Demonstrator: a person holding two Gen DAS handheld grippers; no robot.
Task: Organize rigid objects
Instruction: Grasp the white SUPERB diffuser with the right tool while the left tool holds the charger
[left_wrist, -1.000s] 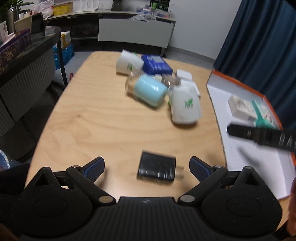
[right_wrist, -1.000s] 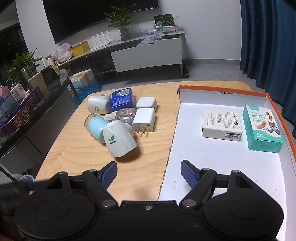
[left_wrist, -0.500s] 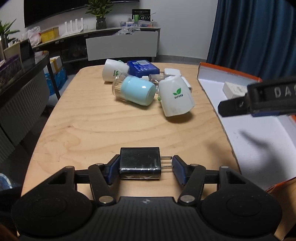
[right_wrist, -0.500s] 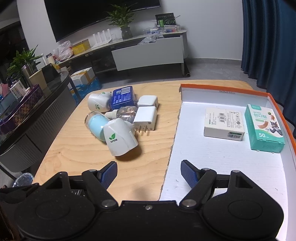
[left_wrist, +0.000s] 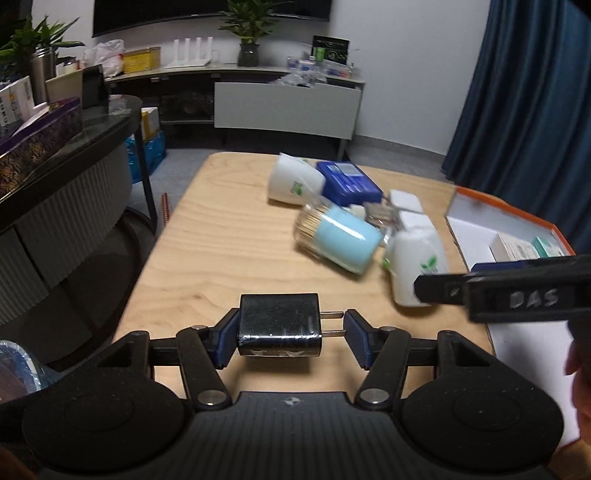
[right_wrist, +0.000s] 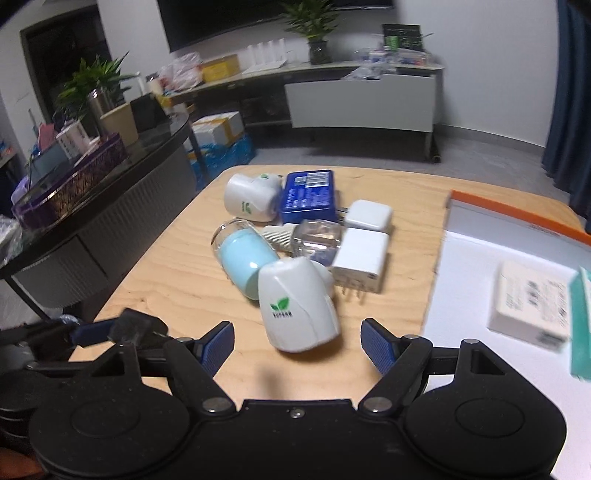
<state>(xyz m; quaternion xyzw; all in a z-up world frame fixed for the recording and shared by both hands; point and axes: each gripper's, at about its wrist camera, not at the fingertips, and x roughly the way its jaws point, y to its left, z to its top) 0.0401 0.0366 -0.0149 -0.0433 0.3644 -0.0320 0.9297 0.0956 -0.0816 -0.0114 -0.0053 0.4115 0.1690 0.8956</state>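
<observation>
My left gripper (left_wrist: 291, 338) is shut on a black plug charger (left_wrist: 279, 323), its prongs pointing right, low over the near end of the wooden table (left_wrist: 221, 258). My right gripper (right_wrist: 297, 345) is open, and the near end of a white plug-in device with a green leaf logo (right_wrist: 297, 308) lies between its fingertips, untouched. Behind it lie a light blue jar (right_wrist: 243, 258), a clear bottle (right_wrist: 314, 238), two white chargers (right_wrist: 364, 258), a blue box (right_wrist: 308, 195) and a second white device (right_wrist: 249, 197).
A white tray with an orange rim (right_wrist: 517, 214) sits at the right and holds a white box (right_wrist: 528, 302) and a teal box (right_wrist: 581, 325). A dark counter (right_wrist: 92, 206) stands left of the table. A right gripper finger (left_wrist: 517, 291) crosses the left wrist view.
My left gripper closed on the black charger, which earlier lay loose on the table. My right gripper swung left from the tray's edge to the white leaf device.
</observation>
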